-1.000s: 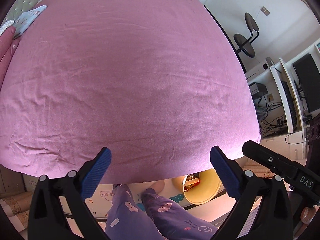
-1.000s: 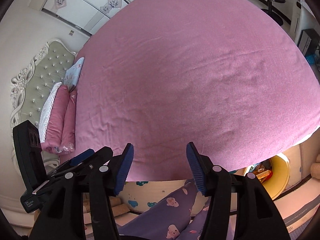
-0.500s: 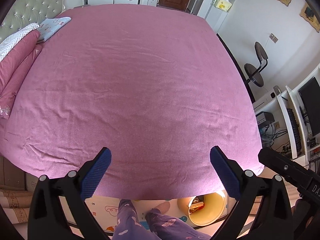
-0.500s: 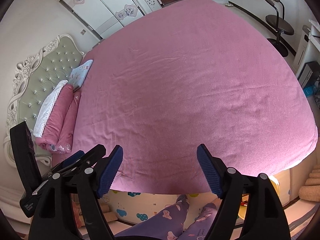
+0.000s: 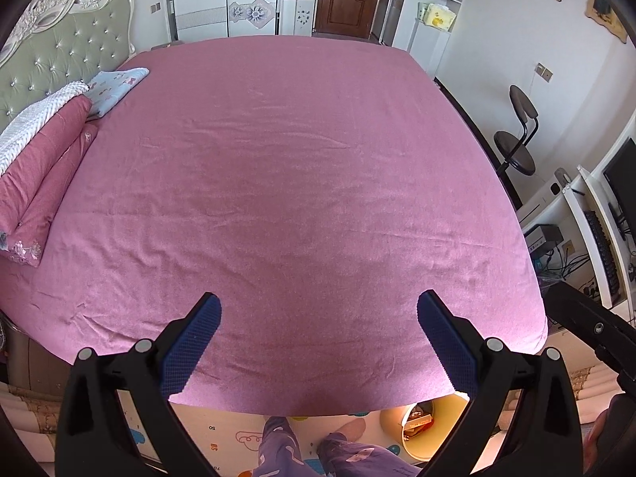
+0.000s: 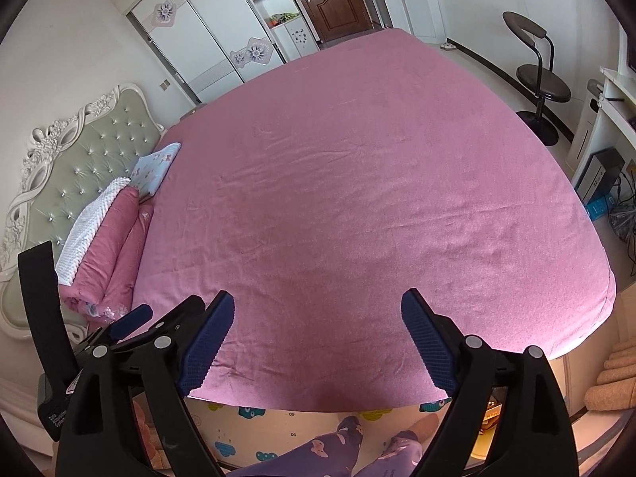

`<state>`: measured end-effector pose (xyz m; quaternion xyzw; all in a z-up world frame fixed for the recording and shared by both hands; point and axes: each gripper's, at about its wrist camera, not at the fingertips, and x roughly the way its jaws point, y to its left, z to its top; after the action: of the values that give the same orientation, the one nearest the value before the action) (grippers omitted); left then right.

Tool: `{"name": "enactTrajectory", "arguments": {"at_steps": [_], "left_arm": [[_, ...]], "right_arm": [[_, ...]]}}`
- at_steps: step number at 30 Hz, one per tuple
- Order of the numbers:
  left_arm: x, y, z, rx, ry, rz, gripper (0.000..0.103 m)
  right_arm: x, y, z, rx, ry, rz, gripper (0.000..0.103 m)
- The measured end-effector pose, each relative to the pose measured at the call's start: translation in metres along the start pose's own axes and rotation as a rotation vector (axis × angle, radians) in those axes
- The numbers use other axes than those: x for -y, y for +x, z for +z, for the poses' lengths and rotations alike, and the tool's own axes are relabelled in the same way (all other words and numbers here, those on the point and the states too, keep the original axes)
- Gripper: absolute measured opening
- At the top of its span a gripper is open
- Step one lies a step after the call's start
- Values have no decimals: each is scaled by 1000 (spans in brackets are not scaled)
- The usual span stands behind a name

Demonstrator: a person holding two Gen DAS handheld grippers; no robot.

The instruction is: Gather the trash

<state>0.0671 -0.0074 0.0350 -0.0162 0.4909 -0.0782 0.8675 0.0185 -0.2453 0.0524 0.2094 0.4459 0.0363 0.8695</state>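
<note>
A yellow trash bin [image 5: 413, 429] with wrappers inside stands on the floor by the near edge of a pink bed [image 5: 286, 183]; in the right wrist view only a sliver of it [image 6: 491, 417] shows behind my right finger. My left gripper [image 5: 318, 342] is open and empty, held above the bed's near edge. My right gripper [image 6: 314, 338] is open and empty, also above the near edge. No loose trash shows on the bed [image 6: 357, 183].
Pink and white pillows [image 5: 35, 151] and a blue cloth [image 5: 115, 83] lie by the headboard at left. A black stool [image 5: 516, 147] and a computer desk [image 5: 588, 230] stand at right. My legs in purple trousers [image 5: 302, 453] stand on a play mat.
Both grippers have risen and tilted up, so more of the room shows. The right gripper's jaws have opened wider. The bin has dropped to the bottom of both views.
</note>
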Motion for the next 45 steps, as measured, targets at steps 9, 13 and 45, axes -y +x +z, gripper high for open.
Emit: {"name": "enactTrajectory", "arguments": {"at_steps": [9, 13, 45], "left_arm": [[-12, -6, 11, 27, -27, 27, 99], [-15, -5, 14, 20, -21, 25, 99], [-30, -2, 26, 0, -15, -27, 99]], "right_arm": [[-5, 0, 1, 19, -8, -1, 84], [-10, 1, 1, 24, -23, -8, 84], [-21, 6, -5, 23, 13, -17, 84]]}}
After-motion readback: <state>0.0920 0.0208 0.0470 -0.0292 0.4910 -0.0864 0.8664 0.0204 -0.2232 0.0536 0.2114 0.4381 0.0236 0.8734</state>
